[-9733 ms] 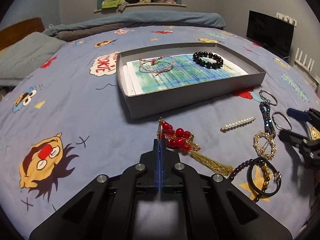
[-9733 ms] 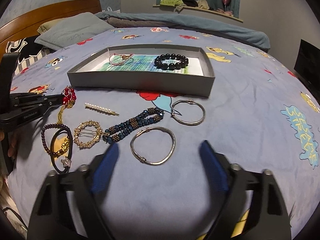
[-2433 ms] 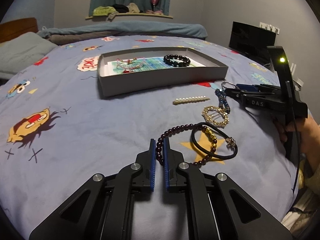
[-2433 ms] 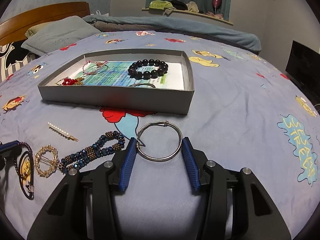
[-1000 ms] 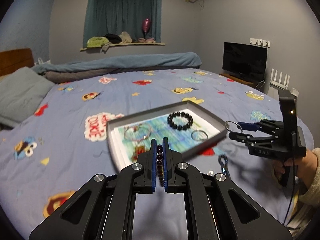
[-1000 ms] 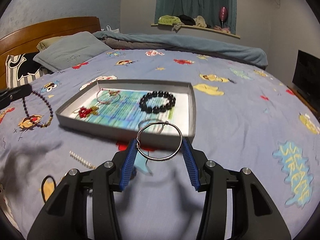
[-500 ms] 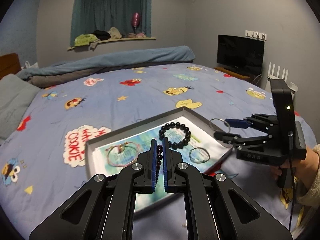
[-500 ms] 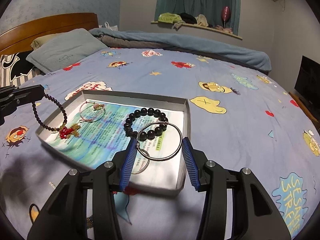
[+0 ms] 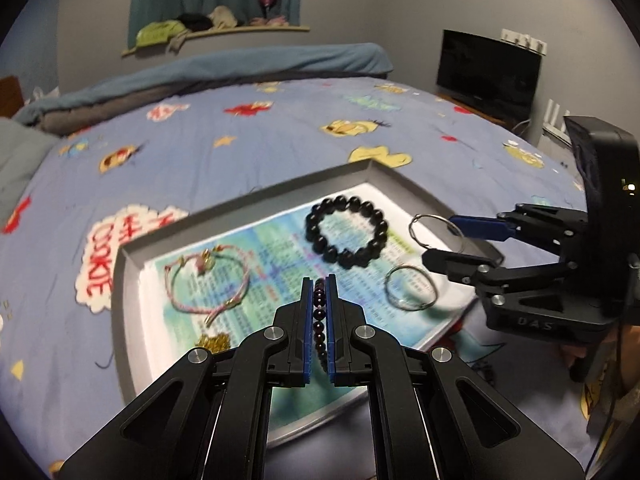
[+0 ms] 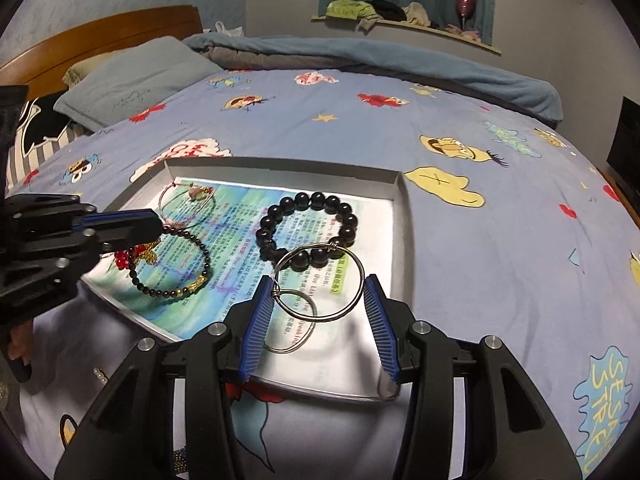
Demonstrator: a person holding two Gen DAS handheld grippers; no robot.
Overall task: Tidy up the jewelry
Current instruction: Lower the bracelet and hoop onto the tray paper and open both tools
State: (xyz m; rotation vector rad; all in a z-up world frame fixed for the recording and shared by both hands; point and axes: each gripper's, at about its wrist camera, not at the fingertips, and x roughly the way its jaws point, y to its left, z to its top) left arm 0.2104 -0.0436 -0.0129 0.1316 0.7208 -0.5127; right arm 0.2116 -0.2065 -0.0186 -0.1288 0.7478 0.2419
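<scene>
Over the grey tray [image 9: 248, 196] on the bed [image 10: 500, 232], both grippers at work. Left gripper [image 9: 319, 300]: jaws pressed nearly together, pinching a strand of the dark-purple bead bracelet [image 10: 176, 264]. Seen from the right wrist, that bracelet dangling from the left gripper [image 10: 156, 222] over the tray's printed paper liner [image 10: 240, 216], its lower loop with the gold beads low over the liner; touching or not, cannot tell. Right gripper [image 10: 318, 308]: jaws partway spread, blue pads clamped on either side of the wire bangle [image 10: 318, 280], held above the tray's near right part. From the left wrist, same right gripper [image 9: 444, 240] with the bangle [image 9: 436, 232] poised just past the tray's right wall.

Inside the tray: black bead bracelet [image 9: 346, 236] toward the far right corner, pink cord bracelet [image 9: 206, 284] at the left, second wire bangle [image 9: 410, 292] flat on the liner near the right wall, red-bead piece with gold tassel [image 10: 132, 258] at the near left, partly hidden behind the left gripper. Outside the tray, on the blue cartoon bedspread, a pearl clip [image 10: 100, 374] just peeking by the near left corner.
</scene>
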